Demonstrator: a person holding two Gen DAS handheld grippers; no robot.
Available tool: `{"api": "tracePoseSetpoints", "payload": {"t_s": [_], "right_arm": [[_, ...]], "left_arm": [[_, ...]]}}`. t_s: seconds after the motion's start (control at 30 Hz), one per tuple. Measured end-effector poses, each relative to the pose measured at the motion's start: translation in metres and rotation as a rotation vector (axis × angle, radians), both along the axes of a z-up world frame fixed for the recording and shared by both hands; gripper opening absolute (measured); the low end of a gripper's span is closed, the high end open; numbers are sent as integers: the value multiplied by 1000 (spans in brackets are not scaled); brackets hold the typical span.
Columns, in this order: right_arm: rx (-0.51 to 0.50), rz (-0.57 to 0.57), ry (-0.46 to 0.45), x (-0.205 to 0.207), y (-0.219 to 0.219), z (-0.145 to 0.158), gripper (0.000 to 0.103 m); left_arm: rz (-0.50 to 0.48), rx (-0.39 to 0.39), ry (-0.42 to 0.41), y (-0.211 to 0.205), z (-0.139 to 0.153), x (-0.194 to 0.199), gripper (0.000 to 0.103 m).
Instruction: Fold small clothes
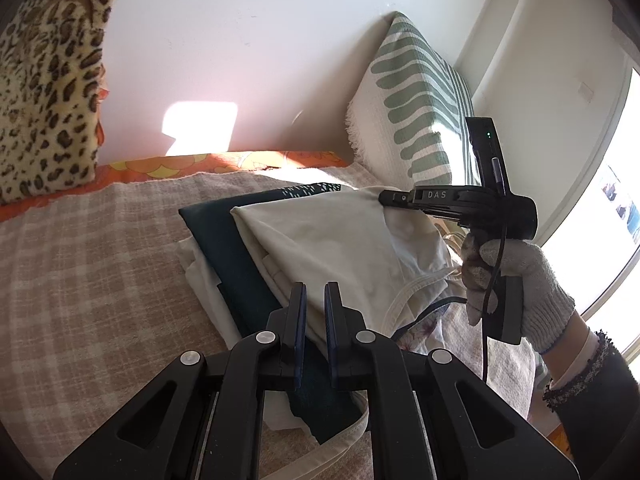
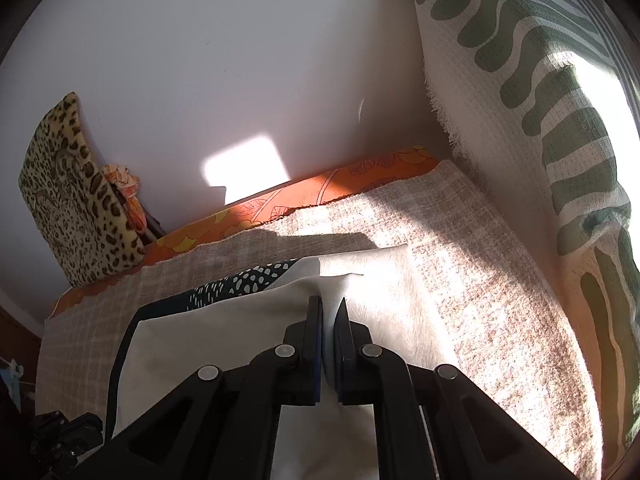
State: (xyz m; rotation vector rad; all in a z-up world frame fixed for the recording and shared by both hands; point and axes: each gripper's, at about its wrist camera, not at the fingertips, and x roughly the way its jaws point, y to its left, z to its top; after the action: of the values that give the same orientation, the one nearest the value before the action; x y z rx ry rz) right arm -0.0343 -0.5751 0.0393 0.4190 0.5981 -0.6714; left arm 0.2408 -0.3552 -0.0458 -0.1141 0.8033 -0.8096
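- A leopard-print cushion (image 1: 44, 92) leaned against the white wall (image 1: 248, 40) at the far left, standing on an orange floral sheet (image 1: 168, 166).
- A beige checked blanket (image 1: 88, 248) covered the bed in front of it.
- A pile of clothes lay on the blanket near the middle: a dark blue garment (image 1: 224, 240) with a cream garment (image 1: 320, 240) draped over it.
- The left gripper (image 1: 315, 300) hovered just above the near edge of the cream garment, its jaws slightly apart with nothing between them.
- The right gripper (image 2: 329, 312), held in a white-gloved hand (image 1: 516, 280), was closed on a fold of the cream garment and held that far right corner raised off the pile.
- A white cushion with green stripes (image 1: 416, 112) stood upright against the wall at the right, behind the raised cloth.
- A bright window (image 1: 616, 216) filled the far right edge.
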Motion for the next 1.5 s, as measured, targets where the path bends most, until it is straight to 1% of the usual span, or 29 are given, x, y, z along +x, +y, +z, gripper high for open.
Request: {"api": "tracePoseSetpoints", "payload": {"t_s": [0.03,0.07,0.1,0.13,0.17,0.2,0.33,0.43,0.5,0.57,0.63,0.67,0.7,0.73,0.77,0.8,0.83,0.87,0.9,0.93,1.07,1.2,1.33,1.5], "right_arm": [[6,5,5,0,-1,-2,3],[1,-4,20,0,-2,-4,6],[-14,-30,41,0,-4,-5,13],[-35,-50,60,-1,-5,-6,15],[-56,-80,89,-1,-6,-6,25],[-66,-98,100,-4,-7,-5,33],[-61,-115,54,-20,-3,2,33],[-84,-130,45,-29,5,8,42],[-91,-132,22,-36,13,11,55],[-89,-134,-19,-43,20,12,57],[-83,-137,-36,-48,27,11,57],[-82,-142,-38,-49,30,10,58],[-80,-146,-40,-49,33,9,60],[-79,-149,-47,-51,37,9,61],[-81,-151,-59,-55,41,9,65],[-86,-156,-70,-57,46,8,68],[-92,-164,-77,-58,51,8,69],[-98,-168,-80,-58,56,7,73],[-104,-170,-77,-58,61,6,76],[-112,-172,-70,-57,67,5,78],[-164,-169,-30,-53,94,3,89],[-228,-173,4,-52,128,6,102],[-255,-172,14,-52,160,9,103],[-269,-183,3,-55,201,11,103]], "left_arm": [[1,0,-1,-1,1,1,7],[5,7,-1,-2,1,2,7],[7,12,1,-3,1,2,7],[7,12,3,-3,1,2,8],[7,16,0,-3,1,1,8],[6,24,-10,-3,2,-1,8],[2,45,-45,-1,9,-10,8],[1,55,-65,1,15,-17,15],[2,62,-88,3,20,-23,20],[0,64,-105,5,25,-29,23],[0,67,-121,7,30,-34,26],[1,68,-131,9,32,-37,31],[2,69,-139,11,35,-40,40],[4,67,-146,13,37,-42,44],[4,66,-150,15,39,-45,50],[4,65,-155,17,41,-47,53],[4,67,-159,19,42,-50,54],[0,71,-164,21,44,-53,59],[-3,77,-169,23,45,-56,66],[1,82,-178,26,46,-60,69],[3,88,-206,41,53,-74,80],[8,98,-230,59,60,-87,80],[26,100,-241,83,69,-100,81],[42,121,-291,112,79,-122,82]]}}
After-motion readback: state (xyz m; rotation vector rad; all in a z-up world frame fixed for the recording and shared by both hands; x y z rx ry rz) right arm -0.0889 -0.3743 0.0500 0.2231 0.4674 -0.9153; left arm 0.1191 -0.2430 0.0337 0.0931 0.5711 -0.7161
